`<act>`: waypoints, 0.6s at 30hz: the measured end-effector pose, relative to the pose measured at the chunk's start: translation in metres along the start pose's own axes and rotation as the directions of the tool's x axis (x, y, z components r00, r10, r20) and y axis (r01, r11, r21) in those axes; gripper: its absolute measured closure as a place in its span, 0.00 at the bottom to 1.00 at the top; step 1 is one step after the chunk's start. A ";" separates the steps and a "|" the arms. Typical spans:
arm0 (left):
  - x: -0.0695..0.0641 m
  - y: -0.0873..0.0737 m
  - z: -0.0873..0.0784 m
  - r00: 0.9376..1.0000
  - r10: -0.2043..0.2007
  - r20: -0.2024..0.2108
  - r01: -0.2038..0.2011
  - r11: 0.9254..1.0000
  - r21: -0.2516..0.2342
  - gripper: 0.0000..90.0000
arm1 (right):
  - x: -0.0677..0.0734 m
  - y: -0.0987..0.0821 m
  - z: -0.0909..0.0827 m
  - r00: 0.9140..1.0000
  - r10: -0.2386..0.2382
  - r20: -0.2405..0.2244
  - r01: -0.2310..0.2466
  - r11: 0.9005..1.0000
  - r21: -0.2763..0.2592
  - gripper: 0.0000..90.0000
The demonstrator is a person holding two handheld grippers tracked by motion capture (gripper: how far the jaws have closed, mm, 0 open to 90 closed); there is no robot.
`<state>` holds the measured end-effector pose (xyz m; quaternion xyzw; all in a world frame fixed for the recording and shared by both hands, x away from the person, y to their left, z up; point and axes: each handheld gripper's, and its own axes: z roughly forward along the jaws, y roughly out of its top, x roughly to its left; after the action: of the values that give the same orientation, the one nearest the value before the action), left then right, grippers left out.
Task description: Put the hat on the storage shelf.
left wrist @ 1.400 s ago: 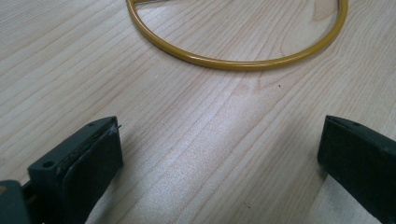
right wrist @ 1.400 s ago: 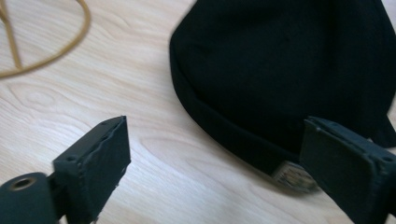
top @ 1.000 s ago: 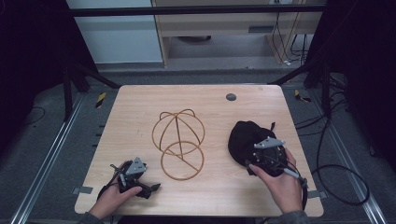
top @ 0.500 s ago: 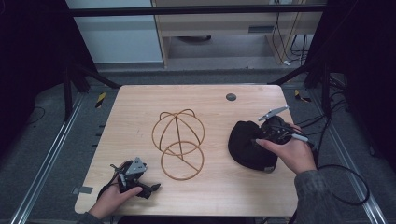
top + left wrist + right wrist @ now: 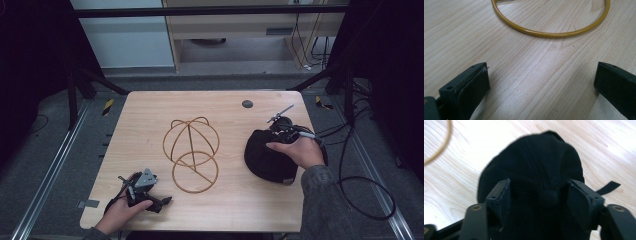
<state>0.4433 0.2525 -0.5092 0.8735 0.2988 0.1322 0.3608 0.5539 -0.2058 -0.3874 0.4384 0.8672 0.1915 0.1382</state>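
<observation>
Black cap (image 5: pixel 267 157) lies crown-up, right of centre in high view, well apart from wire hat stand (image 5: pixel 191 155).

Right gripper (image 5: pixel 541 195) over crown; jaws half-open, just been closing, astride top button, pads not yet pressing.

Risk, as judged: shallow pinch slips off fabric.

Right hand (image 5: pixel 297 150) arched over cap.

Left gripper (image 5: pixel 145 192) rests lower left, jaws wide, empty.

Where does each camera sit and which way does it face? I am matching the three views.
High view: above the person's side, facing forward and down on the wooden table; both forearms, left gripper, right gripper.
Left gripper view: along open jaws, low over the table, toward the gold wire hat stand.
Right gripper view: along jaws that have just been closing, astride the black cap.
Shared: stand, cap.
</observation>
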 end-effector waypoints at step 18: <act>0.000 0.000 0.000 1.000 0.001 -0.001 -0.001 1.000 0.000 0.00 | 0.002 -0.003 -0.031 0.998 0.012 -0.058 -0.014 0.999 -0.042 0.85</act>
<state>0.4432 0.2525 -0.5092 0.8736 0.2984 0.1331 0.3607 0.5376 -0.2124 -0.3614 0.4354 0.8636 0.2233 0.1212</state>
